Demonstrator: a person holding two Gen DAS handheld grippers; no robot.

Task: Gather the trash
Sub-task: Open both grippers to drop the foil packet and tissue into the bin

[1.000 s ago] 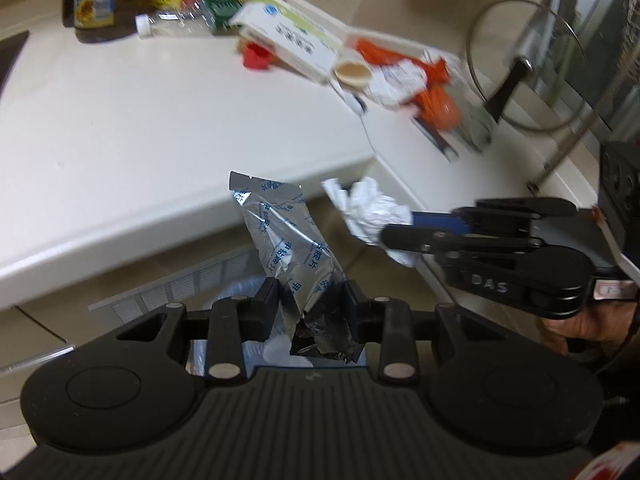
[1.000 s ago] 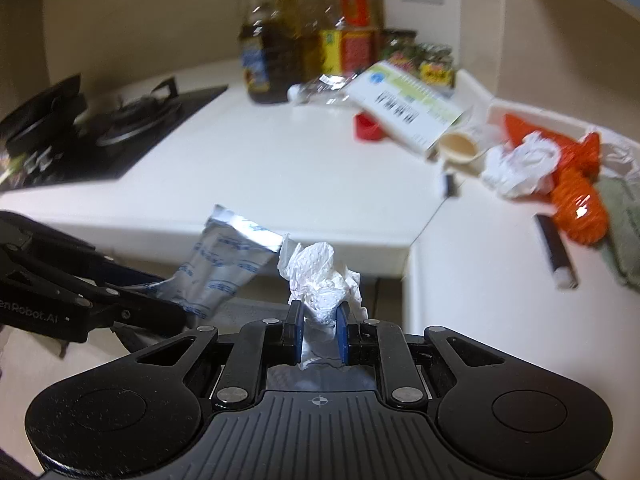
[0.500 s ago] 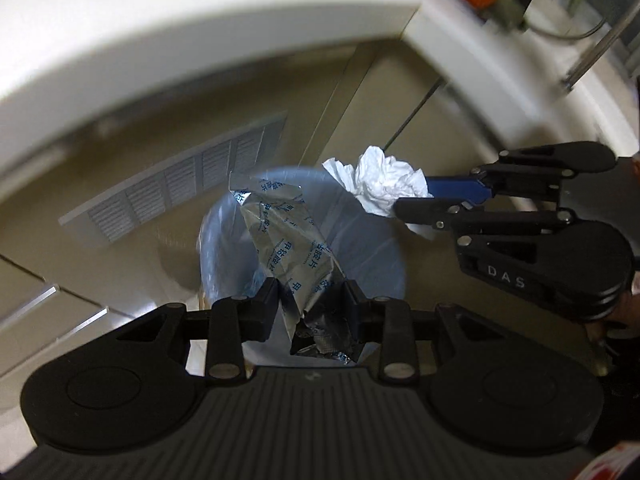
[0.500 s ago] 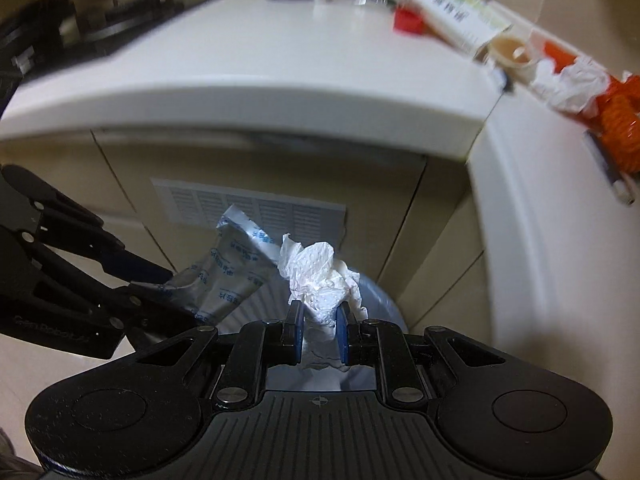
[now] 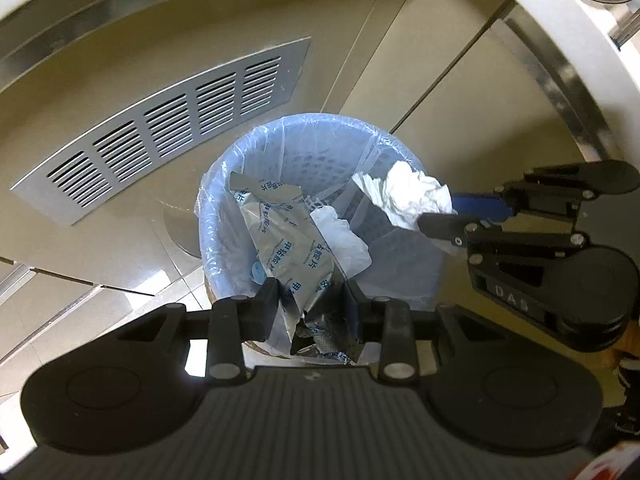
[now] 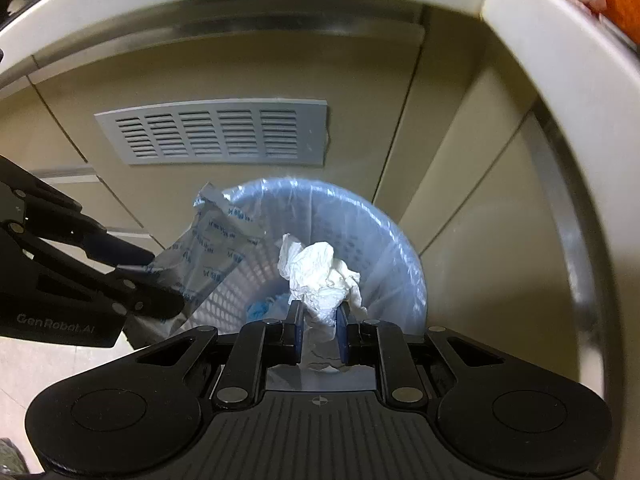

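Note:
A round bin with a pale blue liner stands on the floor below the counter; it also shows in the right wrist view. My left gripper is shut on a silver foil wrapper with blue print, held over the bin's mouth. My right gripper is shut on a crumpled white tissue, also over the bin. In the left wrist view the right gripper holds the tissue above the bin's right rim. White and blue scraps lie inside the bin.
Beige cabinet doors with a grey vent grille stand behind the bin. The white counter edge curves overhead. Orange and white litter lies on the counter at top right. Tiled floor lies at left.
Both grippers have dropped from counter height and tilted down over the bin, each still holding its piece. The bin now fills the middle of both views.

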